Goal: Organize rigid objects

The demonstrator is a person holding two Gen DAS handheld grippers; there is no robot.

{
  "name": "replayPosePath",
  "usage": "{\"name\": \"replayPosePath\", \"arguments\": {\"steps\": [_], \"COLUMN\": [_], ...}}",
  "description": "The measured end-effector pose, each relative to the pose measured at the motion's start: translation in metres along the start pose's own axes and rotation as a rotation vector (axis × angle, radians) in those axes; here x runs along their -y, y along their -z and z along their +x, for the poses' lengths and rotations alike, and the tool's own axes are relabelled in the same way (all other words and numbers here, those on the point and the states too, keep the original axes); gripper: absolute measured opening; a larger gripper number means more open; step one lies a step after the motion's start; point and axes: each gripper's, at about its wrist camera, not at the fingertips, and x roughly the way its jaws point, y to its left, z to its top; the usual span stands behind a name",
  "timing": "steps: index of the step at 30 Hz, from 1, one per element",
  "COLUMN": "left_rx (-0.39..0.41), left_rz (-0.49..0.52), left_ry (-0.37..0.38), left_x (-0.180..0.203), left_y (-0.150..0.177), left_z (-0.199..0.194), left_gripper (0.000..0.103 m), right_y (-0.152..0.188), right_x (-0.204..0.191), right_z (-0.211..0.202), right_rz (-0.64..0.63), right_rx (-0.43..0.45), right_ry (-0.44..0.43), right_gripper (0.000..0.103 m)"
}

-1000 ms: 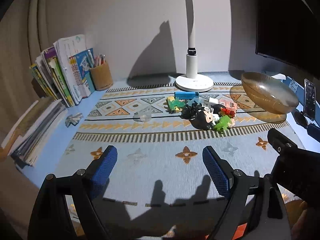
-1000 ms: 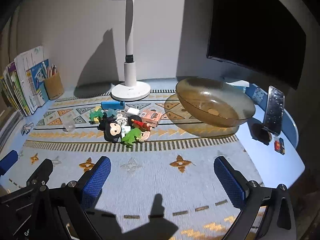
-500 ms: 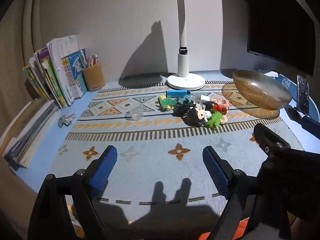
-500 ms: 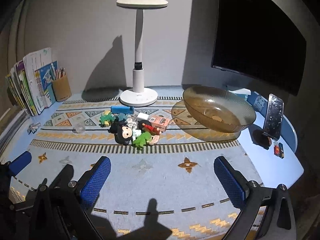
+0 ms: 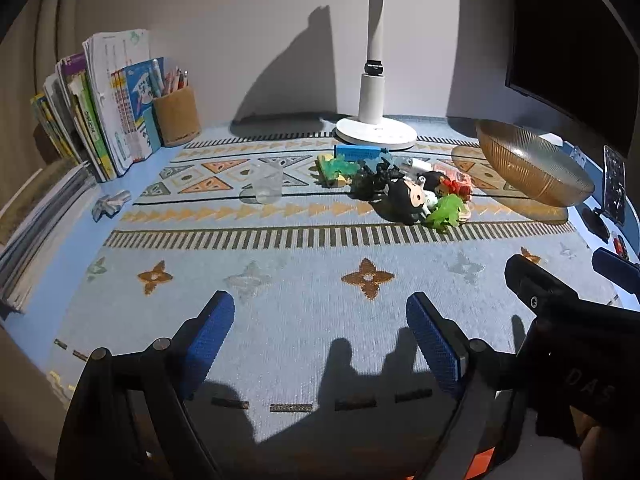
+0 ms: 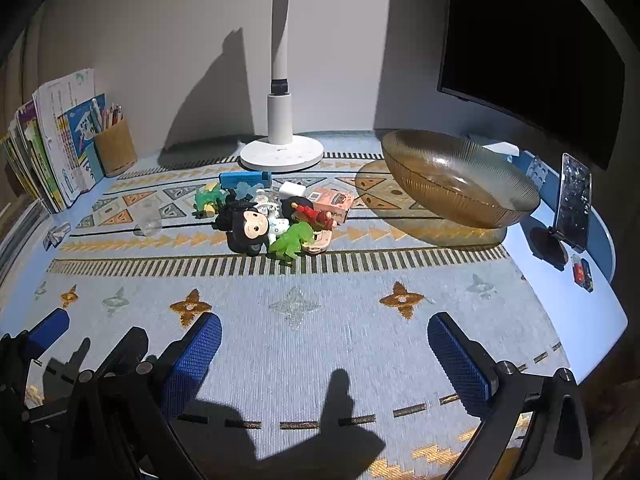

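Note:
A pile of small toys lies mid-mat: a black-haired doll [image 6: 246, 230], a green dinosaur [image 6: 291, 240], a pink box [image 6: 332, 204], a blue block [image 6: 245, 179] and a green figure [image 6: 206, 200]. The doll [image 5: 406, 200] and dinosaur [image 5: 446, 212] also show in the left wrist view. An amber glass bowl [image 6: 516, 196] stands to their right, also in the left wrist view [image 5: 516, 164]. My left gripper [image 5: 320, 336] is open and empty above the near mat. My right gripper [image 6: 324, 354] is open and empty, well short of the toys.
A white desk lamp [image 6: 281, 152] stands behind the toys. A clear cup [image 5: 269, 187] sits left of them. Books [image 5: 100, 120] and a pencil holder [image 5: 176, 118] line the back left. A phone on a stand [image 6: 574, 204] and a dark monitor [image 6: 532, 48] are at right.
Both grippers have come closer to the mat and toys; the toys appear larger and the lamp head has left the views. Both stay open and empty.

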Motion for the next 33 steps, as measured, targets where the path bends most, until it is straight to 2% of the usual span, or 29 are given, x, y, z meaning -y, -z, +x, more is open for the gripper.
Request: {"name": "replayPosePath", "arguments": {"steps": [8,15,18,20,21,23,26,30,33], "left_rx": [-0.02,-0.031,-0.06,-0.104,-0.122,-0.175,-0.211,-0.21,-0.212], "left_rz": [-0.03,-0.131,-0.115,-0.082,-0.067,-0.028,-0.026,0.002,0.012], "left_ry": [0.02,0.0,0.031,0.051,0.059,0.062,0.09,0.078,0.075], "left_x": [-0.013,-0.066,-0.083,-0.088,-0.089,-0.09,-0.092,-0.092,-0.09], "left_y": [-0.005,-0.037,-0.06,-0.072,-0.076,-0.082,-0.089,-0.098,-0.104], "left_z": [0.007,0.023,0.04,0.058,0.067,0.09,0.116,0.136,0.149], "left_gripper": [0.087,0.087,0.087,0.087,0.087,0.087,0.087,0.087,0.086], "right_y": [-0.003,-0.009,-0.023,-0.036,-0.039,-0.045,-0.05,-0.058,-0.062], "right_x": [0.012,0.029,0.037,0.041,0.042,0.039,0.03,0.025,0.022], "right_z": [0.0,0.021,0.032,0.045,0.051,0.066,0.085,0.104,0.117], "right_rz": [0.045,0.073,0.074,0.078,0.079,0.066,0.051,0.079,0.087], "right_rx": [0.023,-0.029,-0.043,-0.075,-0.092,-0.133,-0.173,-0.194,-0.207], "right_ry": [0.006,0.016,-0.03,-0.093,-0.112,-0.149,-0.193,-0.218,-0.195], "right_gripper": [0.103,0.103,0.103,0.103,0.101,0.085,0.07,0.07,0.07]}}
